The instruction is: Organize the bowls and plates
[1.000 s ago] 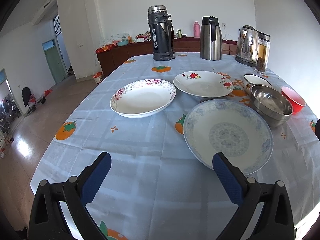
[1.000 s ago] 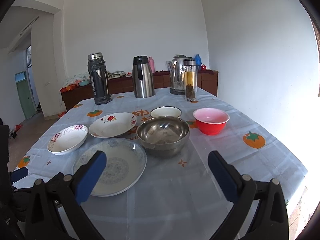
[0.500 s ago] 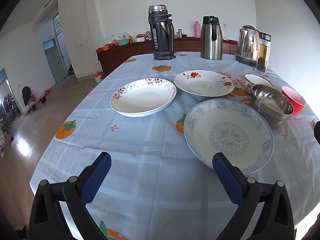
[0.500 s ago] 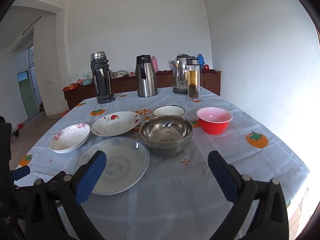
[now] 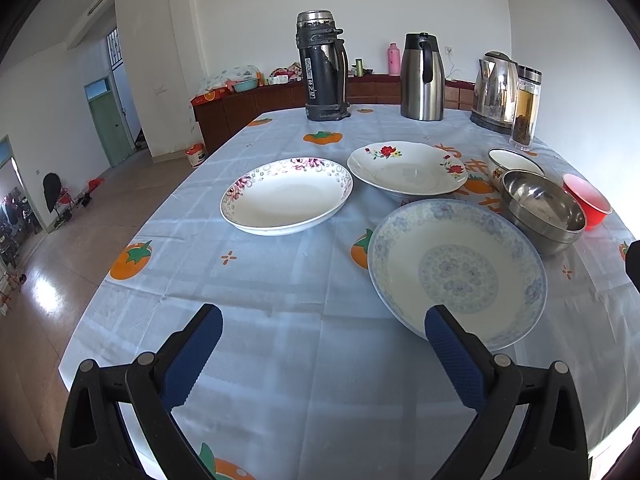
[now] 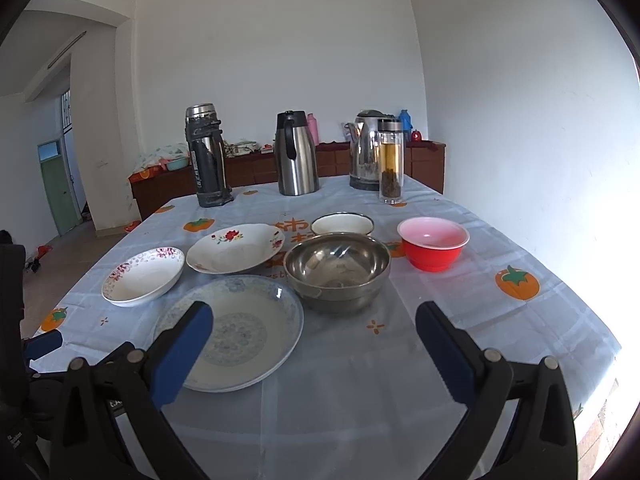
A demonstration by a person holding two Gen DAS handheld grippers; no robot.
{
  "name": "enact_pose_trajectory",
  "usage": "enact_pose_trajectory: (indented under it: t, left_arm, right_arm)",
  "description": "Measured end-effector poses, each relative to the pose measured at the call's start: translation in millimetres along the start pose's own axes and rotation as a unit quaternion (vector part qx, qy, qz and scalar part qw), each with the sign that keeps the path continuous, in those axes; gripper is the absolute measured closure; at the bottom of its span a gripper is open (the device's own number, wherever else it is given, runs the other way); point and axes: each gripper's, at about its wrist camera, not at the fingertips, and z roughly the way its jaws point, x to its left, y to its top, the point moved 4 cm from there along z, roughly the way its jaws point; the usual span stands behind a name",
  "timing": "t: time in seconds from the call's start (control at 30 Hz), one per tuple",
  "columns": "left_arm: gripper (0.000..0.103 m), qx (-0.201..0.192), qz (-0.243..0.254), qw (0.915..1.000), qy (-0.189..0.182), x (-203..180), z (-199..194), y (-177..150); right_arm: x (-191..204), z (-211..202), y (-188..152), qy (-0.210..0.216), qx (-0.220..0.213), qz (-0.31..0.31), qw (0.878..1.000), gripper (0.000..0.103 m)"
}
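Hovering above the near edge of the bench, the left gripper and the right gripper each hold blue-padded fingers wide apart, gripping nothing. A blue-patterned white ceramic plate lies nearest; beyond it sit a pink-floral-rimmed white plate and a red-flowered white plate, all separate. To their right, a stainless steel bowl stands just beside the blue-patterned plate, with a small white enamel bowl behind it and a red plastic bowl apart to its right.
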Motion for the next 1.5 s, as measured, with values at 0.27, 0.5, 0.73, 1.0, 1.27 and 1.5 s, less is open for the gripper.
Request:
enact_pose_trajectory:
  t: [0.27, 0.5, 0.73, 1.0, 1.27, 1.5]
  left_arm:
    - [0.0, 0.004, -0.01, 0.9999, -0.01, 4.5, 0.9, 0.7]
    - [0.0, 0.009, -0.013, 0.9998, -0.012, 6.5, 3.0, 1.1]
    - [0.001, 0.011, -0.015, 0.9998, -0.01, 7.3, 5.1, 1.6]
    - [0.001, 0.012, -0.016, 0.9998, -0.007, 10.3, 8.6, 1.7]
    - [0.001, 0.013, -0.017, 0.9998, -0.006, 12.1, 11.3, 0.6]
    - [0.001, 0.016, -0.018, 0.9997, 0.004, 22.8, 18.8, 0.6]
  right_arm:
    - [5.7, -1.0, 0.5, 0.012, -0.004, -0.008, 1.0, 0.0]
    - [8.4, 1.2, 0.9, 0.018, 0.001, -0.01, 1.0, 0.0]
    - [10.7, 4.6, -0.7, 0.021, 0.006, -0.014, 1.0, 0.003]
    - [8.8, 8.2, -3.0, 0.021, 0.016, -0.008, 1.0, 0.007]
    - [7.6, 10.1, -3.4, 0.021, 0.018, -0.01, 1.0, 0.008]
    - [13.1, 14.5, -3.2, 0.038, 0.023, -0.013, 0.999, 0.013]
